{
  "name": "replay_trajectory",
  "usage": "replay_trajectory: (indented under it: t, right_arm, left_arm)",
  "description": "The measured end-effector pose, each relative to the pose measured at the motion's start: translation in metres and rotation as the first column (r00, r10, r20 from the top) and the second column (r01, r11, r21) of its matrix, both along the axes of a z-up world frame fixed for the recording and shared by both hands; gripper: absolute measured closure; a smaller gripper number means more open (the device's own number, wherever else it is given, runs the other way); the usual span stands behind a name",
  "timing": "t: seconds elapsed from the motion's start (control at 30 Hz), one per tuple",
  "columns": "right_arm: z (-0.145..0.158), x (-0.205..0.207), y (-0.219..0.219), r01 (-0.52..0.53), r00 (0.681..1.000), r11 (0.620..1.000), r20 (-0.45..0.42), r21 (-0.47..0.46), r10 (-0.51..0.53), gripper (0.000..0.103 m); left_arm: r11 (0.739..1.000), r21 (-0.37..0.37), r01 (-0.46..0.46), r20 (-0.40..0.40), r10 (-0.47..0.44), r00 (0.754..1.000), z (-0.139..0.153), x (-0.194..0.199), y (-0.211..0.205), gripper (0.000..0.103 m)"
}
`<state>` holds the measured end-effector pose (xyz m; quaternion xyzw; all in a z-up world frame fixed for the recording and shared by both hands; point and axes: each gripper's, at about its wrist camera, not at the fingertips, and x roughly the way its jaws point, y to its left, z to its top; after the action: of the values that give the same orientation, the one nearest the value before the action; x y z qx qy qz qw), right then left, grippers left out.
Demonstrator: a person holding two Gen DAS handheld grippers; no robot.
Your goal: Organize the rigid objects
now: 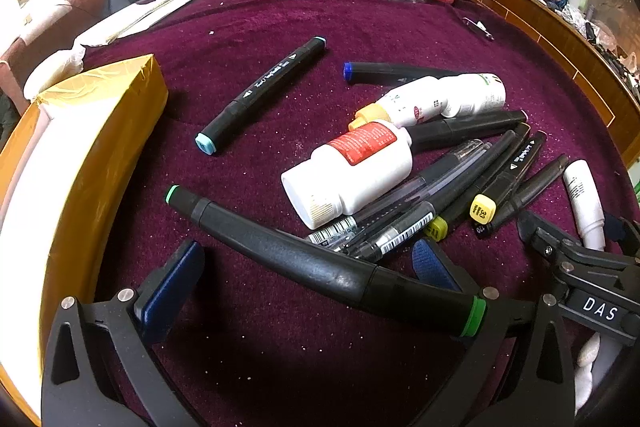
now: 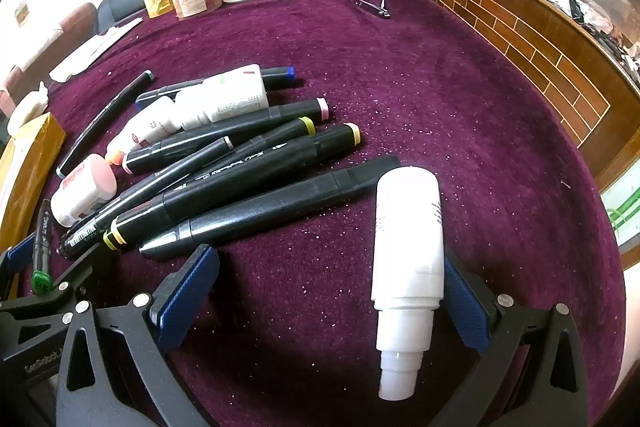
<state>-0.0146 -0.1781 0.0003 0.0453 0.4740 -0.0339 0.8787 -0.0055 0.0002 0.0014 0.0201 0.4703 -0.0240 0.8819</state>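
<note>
A bench draped in deep purple velvet cloth (image 1: pixel 280 19) carries a loose scatter of stationery and small bottles, seen from two handheld grippers. The left gripper (image 1: pixel 308 279) has its jaws spread wide apart, holding nothing, and a long black marker with green end caps (image 1: pixel 304 259) lies crosswise between the blue pads: its long axis runs from far left to near right, the near green cap resting just by the right-hand pad, so the jaws would close along the barrel's ends and not across it, by my judgement. To the left stands a gold-taped cardboard box (image 1: pixel 100 131), probably the place to put things. Beyond the marker lies a heap of black markers and pens (image 1: pixel 460 195), with a white plastic bottle bearing a red label (image 1: pixel 352 175) resting on top of it and two more white bottles behind. A single black marker with pale blue caps (image 1: pixel 264 95) lies apart, nearer the box. The right gripper (image 2: pixel 328 291) also has its jaws wide apart and empty; a slim white plastic bottle with a stepped neck (image 2: pixel 408 259) lies between them, touching or just beside the right-hand pad, its long axis pointing straight ahead along the fingers, neck toward the camera. This right gripper is the nearer one to that bottle, and squeezing across its width looks straightforward.
</note>
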Motion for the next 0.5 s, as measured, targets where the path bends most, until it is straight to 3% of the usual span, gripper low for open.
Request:
replay_trajectory:
  t: [0.2,0.27,0.33,0.4,0.5]
  right_arm:
    - [0.002,0.000,-0.002,-0.018,1.000,1.000,-0.026,0.003,0.018,0.001]
    - [0.007,-0.009,-0.010,0.015,0.999,0.999,-0.033,0.034,-0.013,0.001]
    - [0.025,-0.029,-0.019,0.031,0.999,0.997,0.031,0.066,-0.033,0.001]
    - [0.048,-0.048,-0.023,0.043,0.989,0.999,0.140,0.029,-0.046,0.001]
    - [0.080,-0.067,-0.030,0.082,0.946,0.997,0.313,0.012,-0.082,0.001]
  left_arm:
    - [1.000,-0.021,0.021,-0.006,-0.021,1.000,0.001,-0.001,0.004,0.000]
    - [0.998,-0.052,0.045,-0.002,-0.045,0.999,0.007,-0.009,0.013,0.010]
    - [0.995,-0.087,0.040,0.021,-0.038,0.999,0.016,-0.020,0.026,0.010]
    - [0.994,-0.107,0.030,0.071,-0.023,0.997,0.029,-0.029,0.040,0.010]
    - [0.997,-0.079,0.021,0.143,-0.010,0.990,0.050,-0.032,0.055,0.010]
